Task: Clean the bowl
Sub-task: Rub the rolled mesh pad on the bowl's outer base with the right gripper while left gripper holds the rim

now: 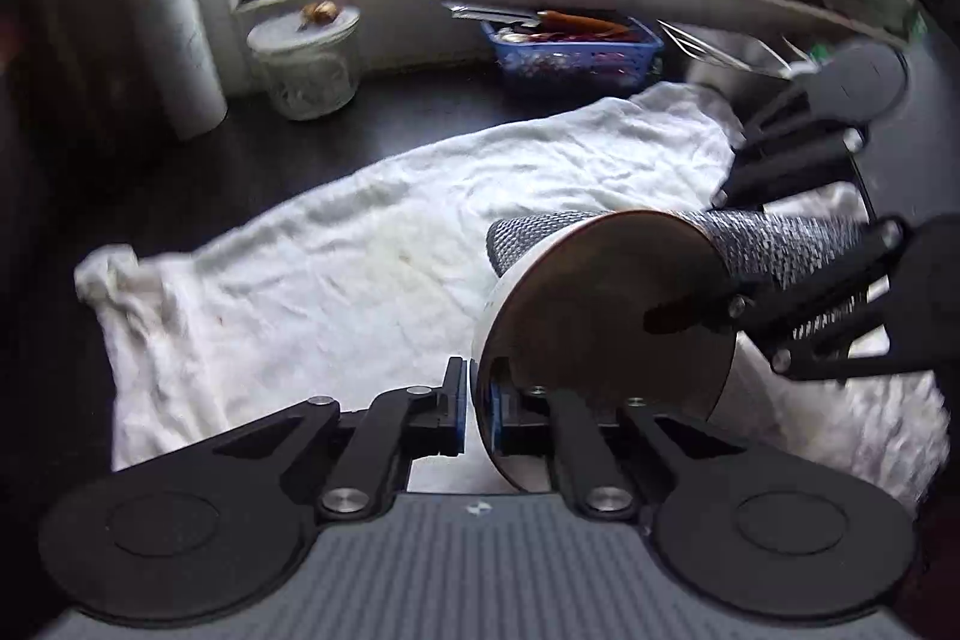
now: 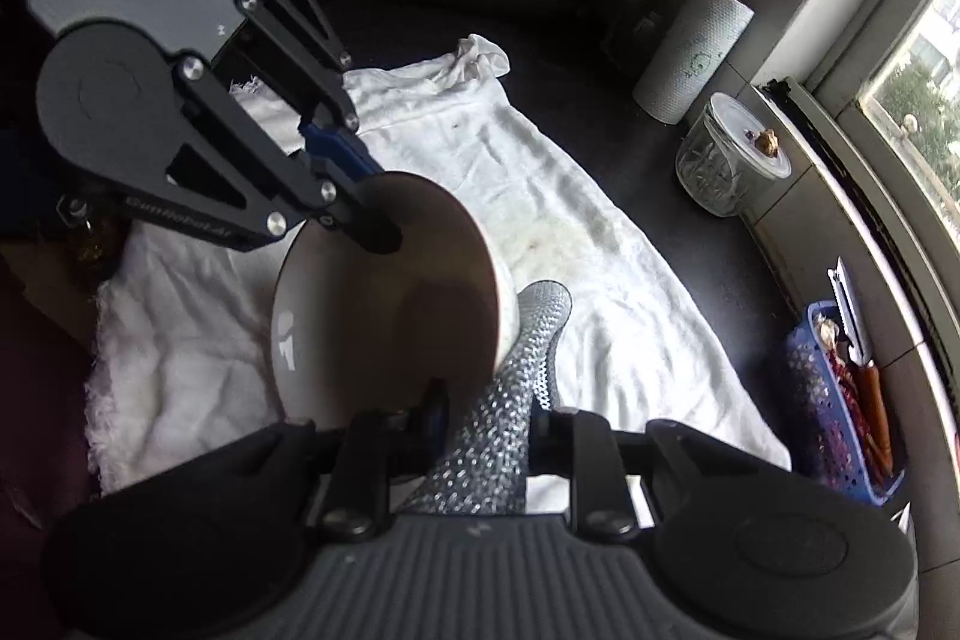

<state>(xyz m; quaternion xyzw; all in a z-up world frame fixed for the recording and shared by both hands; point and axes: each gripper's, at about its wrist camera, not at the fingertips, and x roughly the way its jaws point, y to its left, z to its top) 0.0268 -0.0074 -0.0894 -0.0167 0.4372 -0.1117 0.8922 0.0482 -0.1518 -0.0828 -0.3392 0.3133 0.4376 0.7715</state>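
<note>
The bowl, judged hard, glazed, slippery and breakable, is held tilted above the towel mid-desk by the left tool clamped on its rim, while the right tool grips a soft mesh cloth beside it.

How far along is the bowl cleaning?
Midway, it seems. The left gripper is clamped on the rim of the bowl, tipped on edge above the white towel. The right gripper holds a silvery scrubbing cloth beside the bowl's outside. Whether the bowl is already clean, I cannot tell.
</note>
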